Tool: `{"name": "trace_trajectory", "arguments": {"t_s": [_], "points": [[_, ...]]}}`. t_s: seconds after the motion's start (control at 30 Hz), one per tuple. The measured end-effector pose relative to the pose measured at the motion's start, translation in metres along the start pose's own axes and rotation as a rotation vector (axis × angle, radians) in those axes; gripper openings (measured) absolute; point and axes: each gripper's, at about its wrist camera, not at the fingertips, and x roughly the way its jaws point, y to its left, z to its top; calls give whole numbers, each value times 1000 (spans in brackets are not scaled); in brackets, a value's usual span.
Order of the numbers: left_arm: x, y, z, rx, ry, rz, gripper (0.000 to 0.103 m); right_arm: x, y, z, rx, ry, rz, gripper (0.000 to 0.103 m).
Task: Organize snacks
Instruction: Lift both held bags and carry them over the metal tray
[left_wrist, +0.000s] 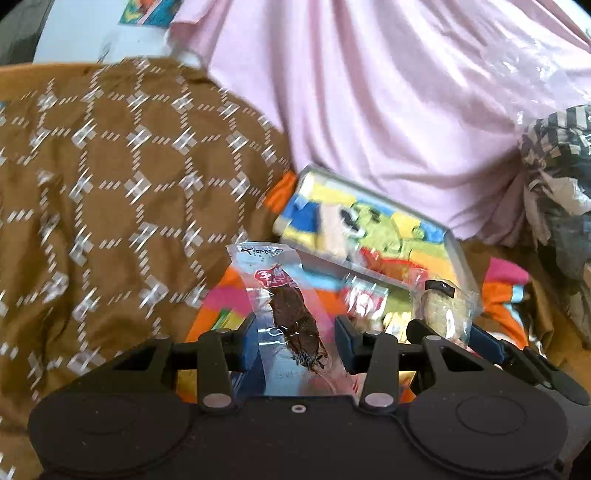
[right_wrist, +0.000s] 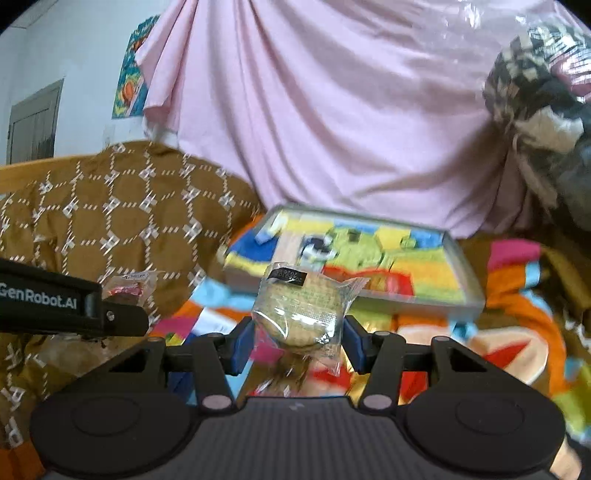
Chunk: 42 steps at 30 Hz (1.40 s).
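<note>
**Two snack packets held up near the clear tray**

The left hand-held gripper (left_wrist: 295, 336) holds a clear packet with a dark brown snack (left_wrist: 291, 314) upright between its blue pads, the jaws set narrow on the wrapper. The right hand-held gripper (right_wrist: 299, 339) is closed on a clear-wrapped round biscuit (right_wrist: 303, 310), its pads pressing the pale packet from both sides.

The landmark is the clear tray (left_wrist: 458, 254), which lies on a brightly coloured cloth (left_wrist: 229, 299). In the left wrist view the dark snack packet stands in front of the tray's near left corner, and the biscuit packet with the other gripper's blue finger shows at the tray's near right side. In the right wrist view the biscuit hangs in front of the middle of the tray's near rim (right_wrist: 417, 299).

Only the right wrist view shows the left tool's black arm with white lettering (right_wrist: 48, 299) to the left of the tray, with just the red top of its packet peeking out. Only the left wrist view shows that packet's full dark contents.

A brown patterned fabric (left_wrist: 110, 184) lies left of the tray, a pink sheet (left_wrist: 369, 110) hangs behind it, and a black-and-white bundle (right_wrist: 535, 96) sits to its right. Both views are blurred.
</note>
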Motion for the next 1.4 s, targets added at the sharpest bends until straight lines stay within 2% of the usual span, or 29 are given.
{"name": "trace_trajectory", "arguments": {"t_s": [0.23,0.4,0.57,0.7,0.97,1.13,1.27,1.4], "points": [[41,-40,27,55,-56,-18,44,42,-45,18,32,-48,-53,56],[77,-71,39,81,-69,-30,45,72,-79,14,106,-57,-116,56],[117,-100,48,106,-80,-47,45,92,-101,11,165,-64,-139,56],[151,-109,49,176,-85,-46,45,112,-113,10,161,-66,-146,57],[197,-119,50,206,-51,-53,45,129,-133,1,219,-61,-130,57],[212,-128,48,233,-35,-59,45,136,-136,-3,218,-56,-137,57],[222,-125,49,197,-4,-34,45,146,-138,-5,246,-30,-130,58],[227,-121,46,203,10,-19,45,151,-139,-7,273,-14,-127,58]]}}
